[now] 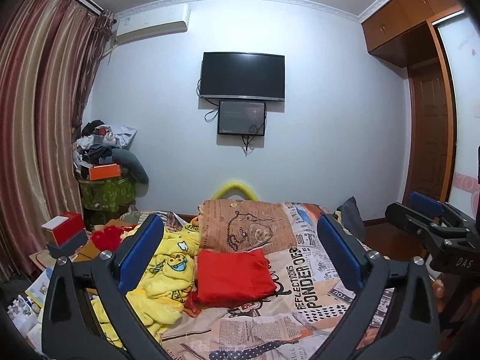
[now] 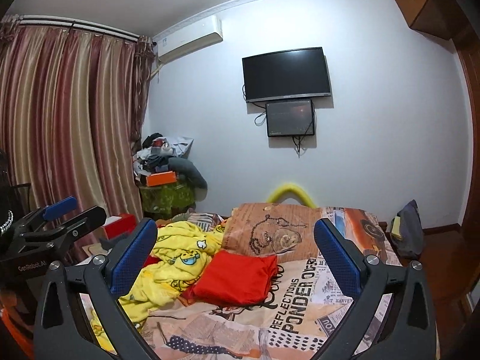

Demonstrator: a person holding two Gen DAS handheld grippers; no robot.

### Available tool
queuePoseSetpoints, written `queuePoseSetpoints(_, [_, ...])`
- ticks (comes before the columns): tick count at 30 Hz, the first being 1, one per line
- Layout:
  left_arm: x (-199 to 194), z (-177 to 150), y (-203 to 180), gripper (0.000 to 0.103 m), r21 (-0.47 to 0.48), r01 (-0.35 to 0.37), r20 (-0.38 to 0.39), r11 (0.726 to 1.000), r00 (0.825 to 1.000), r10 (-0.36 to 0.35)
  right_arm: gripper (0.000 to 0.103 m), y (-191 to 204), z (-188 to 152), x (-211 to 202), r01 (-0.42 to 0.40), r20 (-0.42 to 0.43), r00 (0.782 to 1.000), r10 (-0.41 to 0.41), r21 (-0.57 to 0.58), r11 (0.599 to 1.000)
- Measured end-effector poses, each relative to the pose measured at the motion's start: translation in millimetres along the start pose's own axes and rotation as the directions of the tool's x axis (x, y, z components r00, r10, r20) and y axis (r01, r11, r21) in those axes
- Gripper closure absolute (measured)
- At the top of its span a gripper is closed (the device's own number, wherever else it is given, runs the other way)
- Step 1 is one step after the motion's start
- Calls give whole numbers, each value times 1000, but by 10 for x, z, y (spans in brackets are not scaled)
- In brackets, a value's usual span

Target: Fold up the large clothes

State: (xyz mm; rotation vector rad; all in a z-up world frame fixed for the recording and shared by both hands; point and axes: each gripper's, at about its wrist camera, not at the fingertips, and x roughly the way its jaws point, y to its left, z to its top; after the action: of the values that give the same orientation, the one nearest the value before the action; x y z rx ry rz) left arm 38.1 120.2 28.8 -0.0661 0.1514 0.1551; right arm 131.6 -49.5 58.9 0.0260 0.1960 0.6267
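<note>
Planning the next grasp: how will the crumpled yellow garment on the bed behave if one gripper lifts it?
The yellow garment looks plush and rumpled, so it will probably sag and trail. Its bulk suggests some weight. Lying against the folded red cloth, it may drag that along.

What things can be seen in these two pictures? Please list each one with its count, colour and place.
red garment: one, red, folded, on the bed beside the yellow one.
yellow garment: one, yellow with cartoon faces, crumpled, left part of the bed.
bed cover: one, newspaper print in beige and orange.
television: one, black, on the wall.
small screen: one, black, under the television.
air conditioner: one, white, top of the wall.
curtains: striped red and gold, left side.
orange box: one, on the corner pile.
left gripper: one, black with blue pads, open.
right gripper: one, same colours, open.
</note>
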Motion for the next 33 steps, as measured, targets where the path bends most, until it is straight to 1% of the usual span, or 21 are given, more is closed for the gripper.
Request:
queuePoseSetpoints(10, [56,-34,10,0,-4,3,-19,1000,1000,-3,0,-6,-81,0,6,-25,1000,-5,3,1000])
queuePoseSetpoints(26, [171,-89,83,0,-28,10,-62,1000,998,-12,0,-28,-60,-12,12,-44,999,-11,5,1000])
queuePoseSetpoints(33, [185,-98,117,0,-33,13,-69,999,997,-15,0,-38,-69,-7,12,-48,999,-12,5,1000])
